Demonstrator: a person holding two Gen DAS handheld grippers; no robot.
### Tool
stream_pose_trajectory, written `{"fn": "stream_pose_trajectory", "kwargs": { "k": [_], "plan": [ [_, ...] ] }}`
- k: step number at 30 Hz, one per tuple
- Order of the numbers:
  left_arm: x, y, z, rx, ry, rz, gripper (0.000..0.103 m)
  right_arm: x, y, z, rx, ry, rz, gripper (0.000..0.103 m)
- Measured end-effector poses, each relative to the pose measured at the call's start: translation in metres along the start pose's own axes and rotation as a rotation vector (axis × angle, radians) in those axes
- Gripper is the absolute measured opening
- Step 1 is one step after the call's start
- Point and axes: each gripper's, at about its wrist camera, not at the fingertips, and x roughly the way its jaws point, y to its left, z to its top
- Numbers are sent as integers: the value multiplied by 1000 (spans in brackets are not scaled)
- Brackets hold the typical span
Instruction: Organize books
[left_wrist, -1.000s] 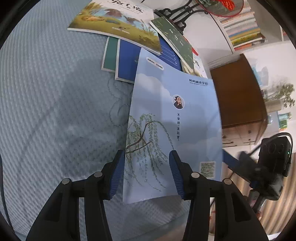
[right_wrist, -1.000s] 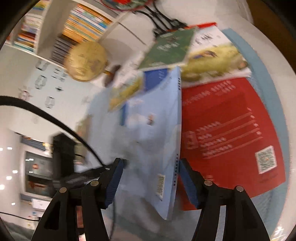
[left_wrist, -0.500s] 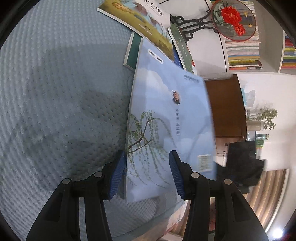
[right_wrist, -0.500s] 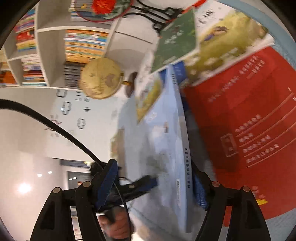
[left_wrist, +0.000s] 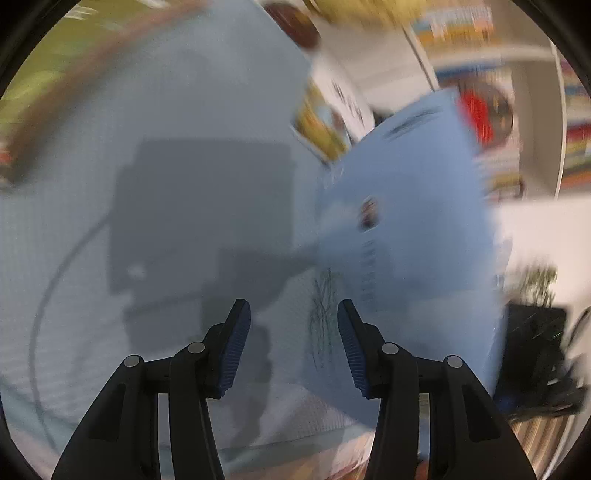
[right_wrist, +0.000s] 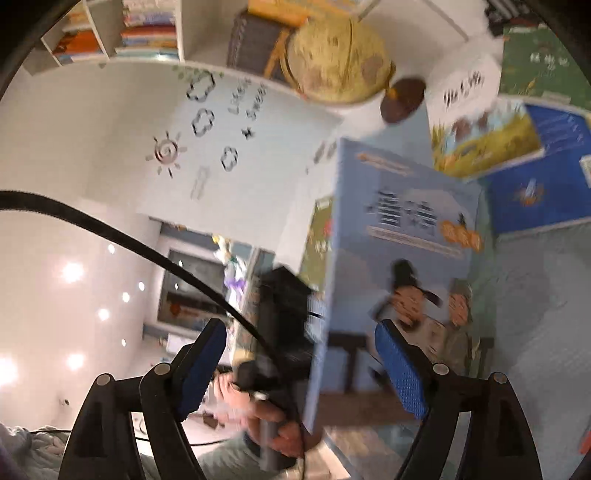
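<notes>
A light blue book (left_wrist: 406, 221) with a willow drawing is tilted up off the blue-grey table mat (left_wrist: 147, 184). My left gripper (left_wrist: 293, 343) has its jaws apart. The book's lower corner lies between them and passes behind the right finger; a gap separates it from the left finger. In the right wrist view the same book (right_wrist: 406, 206) stands with its cover towards me. My right gripper (right_wrist: 301, 369) has its jaws opening, with the book's left edge between them and untouched. A hand (right_wrist: 273, 424) with the left gripper (right_wrist: 284, 314) shows behind that edge.
A yellow picture book (right_wrist: 487, 147), a dark blue book (right_wrist: 546, 184) and a green book (right_wrist: 535, 62) lie piled at the far right of the mat (right_wrist: 546, 332). A globe (right_wrist: 336, 62) and white shelves of books (right_wrist: 147, 29) stand behind. The left wrist view is blurred.
The light blue book has tipped up from the pile and shifted right of my left fingers. My right jaws have widened off its spine and swung left; the red book has left view.
</notes>
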Motion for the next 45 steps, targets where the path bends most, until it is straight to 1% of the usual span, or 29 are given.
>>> {"fn": "stream_pose_trajectory", "kwargs": {
  "k": [1, 3, 4, 5, 6, 7, 8, 9, 11, 13, 14, 16, 18, 20, 23, 25, 27, 28, 29, 31, 33, 35, 36, 39, 40, 41, 42, 43, 45],
  "plan": [
    [-10, 7, 1, -16, -29, 10, 44, 9, -8, -1, 17, 21, -6, 82],
    [-33, 24, 4, -43, -99, 102, 44, 19, -17, -2, 38, 47, -34, 82],
    [-39, 31, 5, -47, -115, 160, 44, 24, -22, -2, 42, 56, -62, 82],
    [-43, 41, 6, -52, -117, 184, 44, 28, -27, -2, 45, 62, -101, 82],
    [-46, 53, 5, -76, -105, 128, 44, 33, -32, -2, 42, 70, -154, 82],
    [-46, 59, 4, -110, -95, 86, 44, 39, -36, -2, 30, 80, -232, 82],
    [-44, 63, 2, -134, -87, 60, 44, 42, -39, -2, 18, 81, -289, 82],
    [-41, 63, 0, -129, -82, 62, 44, 45, -40, -1, 7, 77, -342, 82],
    [-35, 53, -9, -75, -84, 119, 44, 48, -44, 4, -21, 71, -460, 82],
    [-27, 47, -14, -49, -82, 146, 44, 39, -53, 0, -67, 76, -571, 82],
    [-24, 45, -17, -41, -87, 158, 44, 43, -56, -1, -99, 82, -632, 82],
    [-23, 43, -17, -24, -103, 185, 44, 45, -59, -3, -138, 103, -702, 80],
    [-17, 37, -16, -3, -113, 211, 45, 50, -68, -8, -157, 130, -740, 75],
    [-14, 32, -15, 12, -122, 236, 45, 53, -74, -15, -164, 141, -765, 67],
    [-12, 30, -18, 50, -123, 265, 47, 52, -68, -18, -220, 142, -766, 65],
    [-10, 27, -18, 74, -123, 282, 47, 48, -70, -19, -199, 147, -721, 65],
    [-9, 25, -18, 91, -118, 291, 48, 42, -71, -17, -152, 156, -638, 65],
    [-9, 25, -18, 93, -116, 290, 48, 37, -73, -14, -107, 165, -574, 68],
    [-9, 26, -18, 92, -116, 286, 49, 33, -76, -11, -78, 170, -535, 73],
    [-9, 26, -17, 90, -115, 276, 51, 26, -79, -8, -48, 181, -486, 79],
    [-9, 26, -17, 90, -114, 270, 54, 23, -80, -6, -67, 214, -483, 81],
    [-7, 23, -18, 101, -114, 275, 58, 20, -79, -4, -98, 268, -481, 81],
    [-6, 21, -18, 110, -113, 279, 60, 19, -80, -3, -91, 291, -460, 81],
    [-2, 16, -20, 137, -106, 302, 63, 11, -77, -1, -80, 347, -386, 83],
    [-1, 15, -20, 143, -104, 307, 63, 11, -74, -1, -101, 399, -368, 85],
    [-1, 15, -20, 149, -102, 308, 64, 14, -70, -4, -127, 436, -374, 91],
    [-1, 15, -20, 151, -101, 306, 64, 16, -65, -7, -178, 489, -409, 92],
    [-2, 15, -20, 149, -101, 302, 64, 17, -59, -10, -244, 512, -471, 92],
    [-3, 17, -19, 139, -101, 290, 65, 20, -49, -12, -378, 497, -624, 92]
  ]
}}
